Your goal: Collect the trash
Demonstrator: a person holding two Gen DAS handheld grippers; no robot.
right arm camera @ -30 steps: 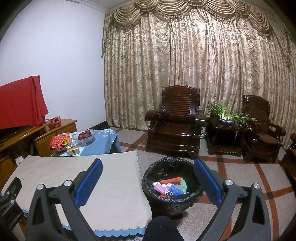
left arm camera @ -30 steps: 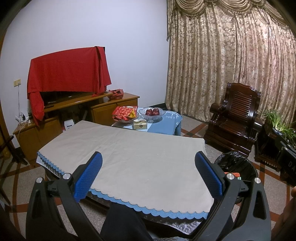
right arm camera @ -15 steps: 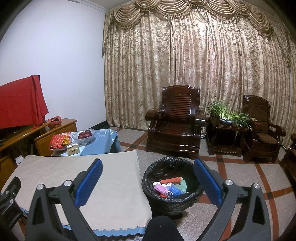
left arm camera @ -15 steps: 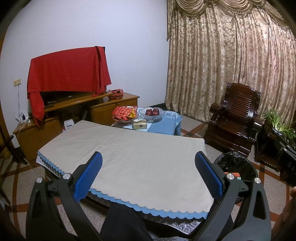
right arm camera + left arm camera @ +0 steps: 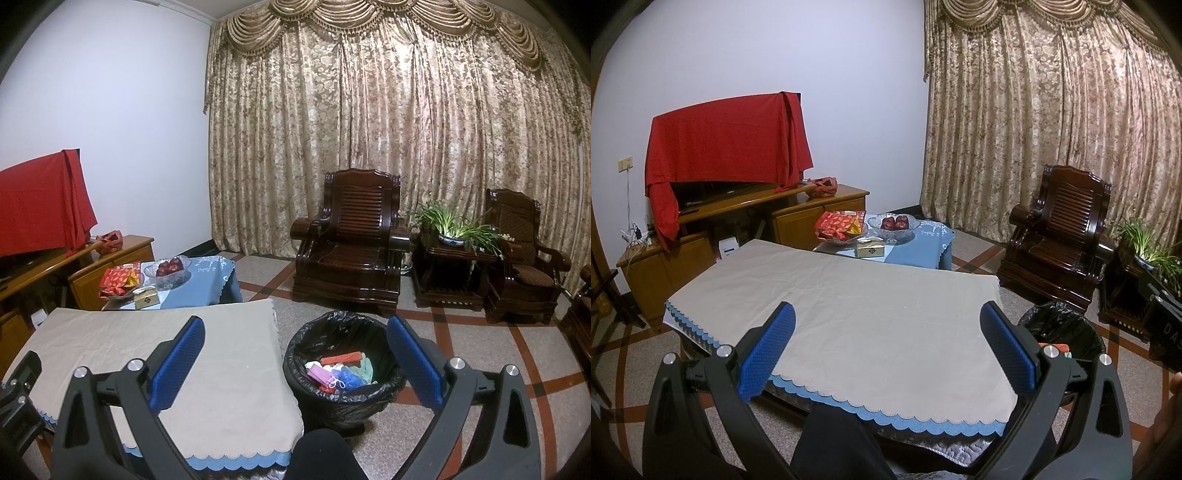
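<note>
From the left wrist view, the left tool (image 5: 886, 339) is held low and level over the near edge of the low tabletop (image 5: 849, 302), its two blue-padded fingers spread wide with nothing between them. The tabletop wears a smooth beige cloth with a blue scalloped hem; beyond it a small blue-draped side table (image 5: 919, 247) carries a cut-glass bowl of red apples (image 5: 894, 226). A red cloth (image 5: 727, 142) drapes the screen on the wooden cabinet, and heavy patterned curtains (image 5: 1052, 129) fill the far wall. From the right wrist view, the right tool (image 5: 295, 354) also stands wide and empty, aimed at the round bin lined with a glossy black bag (image 5: 343, 373), which sits on the speckled floor just beside the tabletop's corner. The coloured trash (image 5: 338, 371) lies inside it: a red strip, pink, blue and green scraps. A carved dark wooden armchair (image 5: 351, 243) stands behind.
</note>
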